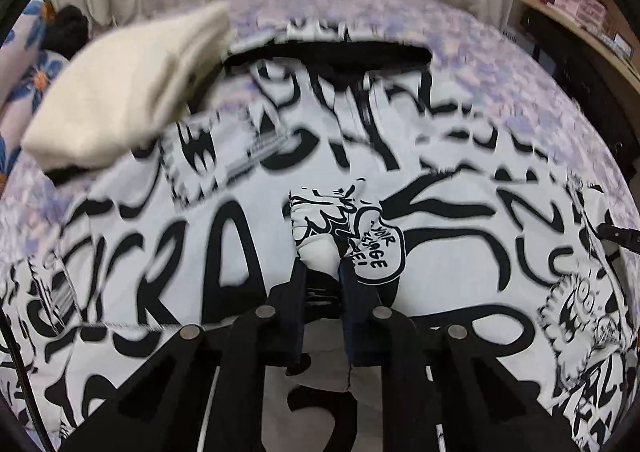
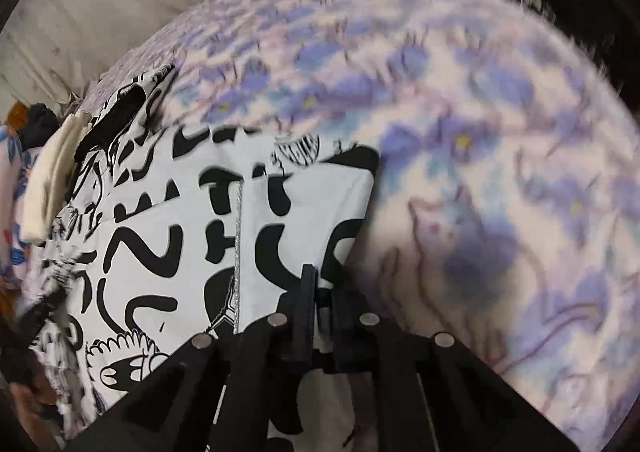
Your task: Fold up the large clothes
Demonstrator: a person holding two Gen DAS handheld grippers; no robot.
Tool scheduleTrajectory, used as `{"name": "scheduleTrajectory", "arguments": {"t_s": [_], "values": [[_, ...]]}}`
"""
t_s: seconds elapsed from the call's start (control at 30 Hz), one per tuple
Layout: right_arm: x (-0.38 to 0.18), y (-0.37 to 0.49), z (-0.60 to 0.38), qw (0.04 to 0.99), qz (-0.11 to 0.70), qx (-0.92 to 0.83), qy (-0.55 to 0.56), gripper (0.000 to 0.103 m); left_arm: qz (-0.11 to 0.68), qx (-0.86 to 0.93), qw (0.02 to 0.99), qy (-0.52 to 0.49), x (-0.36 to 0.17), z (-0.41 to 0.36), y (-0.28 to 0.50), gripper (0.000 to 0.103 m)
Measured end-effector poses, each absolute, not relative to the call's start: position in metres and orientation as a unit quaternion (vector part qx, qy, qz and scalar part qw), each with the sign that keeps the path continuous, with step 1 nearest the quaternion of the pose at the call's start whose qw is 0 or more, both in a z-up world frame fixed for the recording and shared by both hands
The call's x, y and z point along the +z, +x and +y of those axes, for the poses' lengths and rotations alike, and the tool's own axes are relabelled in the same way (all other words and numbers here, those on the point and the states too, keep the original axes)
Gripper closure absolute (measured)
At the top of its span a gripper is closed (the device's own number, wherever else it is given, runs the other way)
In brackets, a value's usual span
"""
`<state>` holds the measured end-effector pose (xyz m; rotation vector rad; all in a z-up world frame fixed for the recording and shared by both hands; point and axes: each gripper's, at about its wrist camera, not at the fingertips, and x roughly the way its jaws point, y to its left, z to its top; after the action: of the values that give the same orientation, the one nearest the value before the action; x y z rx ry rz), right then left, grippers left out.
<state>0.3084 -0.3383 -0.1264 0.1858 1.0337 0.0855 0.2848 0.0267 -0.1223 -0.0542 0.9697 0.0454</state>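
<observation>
Left tongs, right tongs pinching shirt.

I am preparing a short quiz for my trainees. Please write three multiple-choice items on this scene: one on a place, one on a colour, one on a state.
1. Where does the cream folded cloth lie?
A. on the shelf
B. on the bed, partly on the printed garment's far left part
C. in a gripper

2. Which colours has the printed garment?
A. black and white
B. red and green
C. plain blue

3. How is the left gripper?
A. wide open
B. shut on a bunch of the garment
C. out of view

Answers: B, it rests on the floral bedspread; A, black lettering on white; B, fabric bulges between the fingers.
</observation>
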Motion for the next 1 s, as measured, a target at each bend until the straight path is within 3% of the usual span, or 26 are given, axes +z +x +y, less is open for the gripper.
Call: {"name": "scheduleTrajectory", "arguments": {"t_s": [0.07, 0.13, 0.2, 0.27, 0.37, 0.43, 0.47, 0.53, 0.67, 0.83, 1.0], "values": [[-0.134, 0.31, -0.343, 0.866, 0.491, 0.023, 0.09, 0.1, 0.468, 0.023, 0.883, -0.02, -0.131, 0.024, 0.289, 0.089], [-0.153, 0.315, -0.344, 0.854, 0.513, 0.016, 0.083, 0.1, 0.487, 0.023, 0.873, -0.007, -0.148, 0.021, 0.293, 0.079], [-0.147, 0.315, -0.339, 0.857, 0.511, 0.002, 0.066, 0.099, 0.486, 0.031, 0.873, 0.005, -0.154, 0.02, 0.292, 0.076], [-0.134, 0.312, -0.334, 0.856, 0.515, -0.016, 0.048, 0.092, 0.492, 0.033, 0.87, -0.007, -0.147, 0.025, 0.289, 0.076], [-0.105, 0.294, -0.32, 0.875, 0.484, -0.02, 0.022, 0.075, 0.5, 0.037, 0.865, -0.025, -0.13, 0.034, 0.282, 0.072], [-0.088, 0.275, -0.308, 0.887, 0.461, -0.003, 0.016, 0.051, 0.487, 0.053, 0.871, -0.027, -0.121, 0.037, 0.274, 0.053], [-0.081, 0.266, -0.299, 0.892, 0.452, 0.009, 0.016, 0.048, 0.476, 0.066, 0.876, -0.022, -0.113, 0.036, 0.268, 0.049], [-0.071, 0.246, -0.276, 0.896, 0.443, 0.041, 0.016, 0.046, 0.449, 0.087, 0.889, 0.005, -0.101, 0.026, 0.258, 0.042], [-0.073, 0.223, -0.216, 0.885, 0.45, 0.116, 0.014, 0.046, 0.42, 0.101, 0.902, 0.019, -0.091, 0.01, 0.251, 0.04], [-0.101, 0.202, -0.167, 0.869, 0.468, 0.158, 0.011, 0.047, 0.439, 0.015, 0.896, -0.061, -0.098, 0.0, 0.242, 0.04], [-0.141, 0.203, -0.178, 0.846, 0.519, 0.121, -0.002, 0.049, 0.505, 0.003, 0.862, -0.049, -0.152, -0.019, 0.245, 0.04]]}}
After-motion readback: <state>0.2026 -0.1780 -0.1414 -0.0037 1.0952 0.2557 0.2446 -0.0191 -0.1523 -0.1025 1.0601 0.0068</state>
